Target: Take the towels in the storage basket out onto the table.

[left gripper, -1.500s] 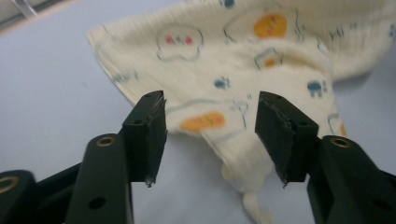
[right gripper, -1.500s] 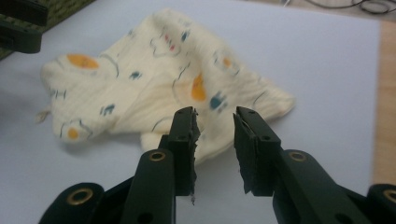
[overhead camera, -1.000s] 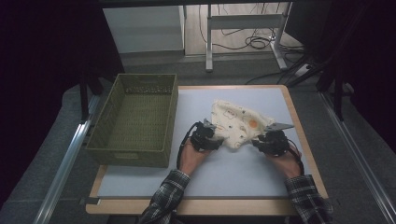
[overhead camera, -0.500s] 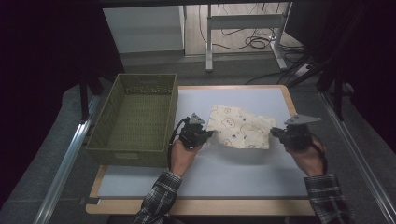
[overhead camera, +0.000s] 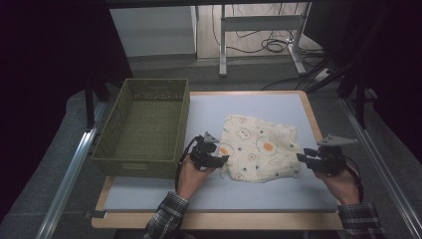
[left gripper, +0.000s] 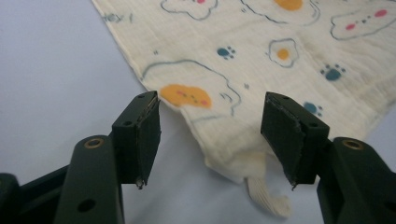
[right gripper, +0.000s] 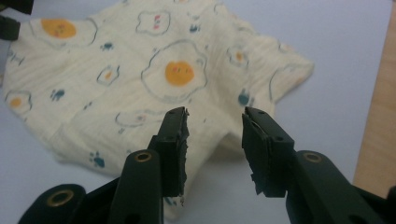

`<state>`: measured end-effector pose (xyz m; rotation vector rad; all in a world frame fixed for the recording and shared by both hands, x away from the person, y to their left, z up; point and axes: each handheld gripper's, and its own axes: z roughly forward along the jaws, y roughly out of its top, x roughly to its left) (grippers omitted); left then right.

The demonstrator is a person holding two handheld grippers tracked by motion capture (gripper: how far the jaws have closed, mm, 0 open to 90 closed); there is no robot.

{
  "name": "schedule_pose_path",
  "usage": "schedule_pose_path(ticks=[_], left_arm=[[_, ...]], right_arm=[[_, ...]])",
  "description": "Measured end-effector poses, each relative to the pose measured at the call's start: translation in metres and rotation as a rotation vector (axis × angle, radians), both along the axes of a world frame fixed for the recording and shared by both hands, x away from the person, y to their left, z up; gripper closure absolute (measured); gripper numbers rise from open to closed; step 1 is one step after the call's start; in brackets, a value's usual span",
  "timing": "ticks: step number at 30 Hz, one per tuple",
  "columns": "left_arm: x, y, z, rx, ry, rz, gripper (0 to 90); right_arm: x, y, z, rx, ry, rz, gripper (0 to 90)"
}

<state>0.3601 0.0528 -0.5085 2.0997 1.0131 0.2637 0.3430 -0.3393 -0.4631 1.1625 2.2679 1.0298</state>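
Observation:
A cream cloth (overhead camera: 259,148) printed with fried eggs and paw marks lies spread, slightly rumpled, on the pale blue mat (overhead camera: 259,194). My left gripper (overhead camera: 221,159) sits at the cloth's left near corner. In the left gripper view the left gripper (left gripper: 212,112) is open, having just been opening, and the cloth (left gripper: 261,60) has its folded corner lying loose between the jaws. My right gripper (overhead camera: 302,158) is at the cloth's right near edge. Up close the right gripper (right gripper: 215,116) has also just been opening; the cloth (right gripper: 140,84) edge lies below the gap, untouched by the pads.
An olive woven basket (overhead camera: 139,167) stands empty on the table's left side, close to my left hand. The wooden table edge (right gripper: 378,116) runs just right of the right gripper. Bare mat lies in front of the cloth and behind it.
The two grippers, close together at the bunched cloth's near edge a second ago, have moved apart, the right one well to the right. The cloth now lies wider and flatter.

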Motion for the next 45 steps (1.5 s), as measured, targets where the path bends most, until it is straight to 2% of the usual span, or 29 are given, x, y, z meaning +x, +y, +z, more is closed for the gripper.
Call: schedule_pose_path(ticks=[3,8,12,15,18,19,20,22,24,27,29,31,32,33,34,36,41,44,45], left_arm=[[-0.008,0.003,-0.003,-0.002,-0.001,-0.011,37.4],[-0.018,0.011,-0.008,-0.016,0.003,-0.025,40.8],[-0.016,0.011,-0.019,-0.026,0.011,-0.014,43.0],[-0.010,0.007,-0.026,-0.044,0.013,-0.014,44.0],[-0.006,0.002,-0.030,-0.067,0.022,-0.045,53.3],[-0.006,0.000,-0.031,-0.078,0.026,-0.062,70.9],[-0.006,0.000,-0.031,-0.086,0.028,-0.072,70.9],[-0.008,0.002,-0.027,-0.098,0.028,-0.087,82.3],[-0.012,0.007,-0.019,-0.099,0.022,-0.095,85.7],[-0.019,0.016,-0.007,-0.107,0.018,-0.088,85.8],[-0.027,0.021,0.000,-0.097,0.026,-0.089,83.5],[-0.032,0.024,0.002,-0.087,0.032,-0.078,76.6],[-0.034,0.024,0.001,-0.082,0.042,-0.072,65.6],[-0.036,0.023,0.000,-0.066,0.035,-0.064,55.5],[-0.038,0.023,-0.001,-0.047,0.028,-0.060,52.9],[-0.040,0.023,-0.004,-0.032,0.031,-0.059,48.8],[-0.045,0.021,-0.008,-0.011,0.011,-0.064,46.8],[-0.051,0.019,-0.009,-0.022,-0.022,-0.097,48.7],[-0.053,0.018,-0.010,-0.014,-0.028,-0.112,50.0]], right_arm=[[-0.012,-0.004,-0.009,0.021,0.016,0.001,60.8],[-0.028,-0.009,-0.016,0.042,0.017,-0.002,60.7],[-0.036,-0.007,-0.024,0.056,0.032,0.008,60.2],[-0.035,-0.006,-0.033,0.054,0.044,-0.002,58.8],[-0.031,-0.006,-0.043,0.077,0.068,-0.012,59.4],[-0.028,-0.003,-0.051,0.080,0.079,-0.012,70.4],[-0.028,-0.003,-0.051,0.080,0.079,-0.012,70.4],[-0.027,-0.001,-0.054,0.092,0.078,-0.007,82.4],[-0.029,0.000,-0.050,0.099,0.064,-0.003,87.3],[-0.038,0.000,-0.035,0.094,0.028,0.002,87.6],[-0.047,-0.001,-0.024,0.091,0.009,0.013,87.6],[-0.055,-0.003,-0.015,0.075,0.008,0.017,86.3],[-0.058,-0.004,-0.013,0.074,0.021,0.017,82.5],[-0.060,-0.006,-0.012,0.066,0.020,0.007,76.7],[-0.062,-0.008,-0.013,0.059,0.019,-0.005,72.7],[-0.063,-0.014,-0.016,0.051,0.022,-0.026,70.7],[-0.067,-0.021,-0.023,0.070,0.031,-0.045,70.3],[-0.069,-0.016,-0.026,0.079,0.029,-0.016,71.6],[-0.070,-0.014,-0.027,0.080,0.031,-0.005,72.0]])
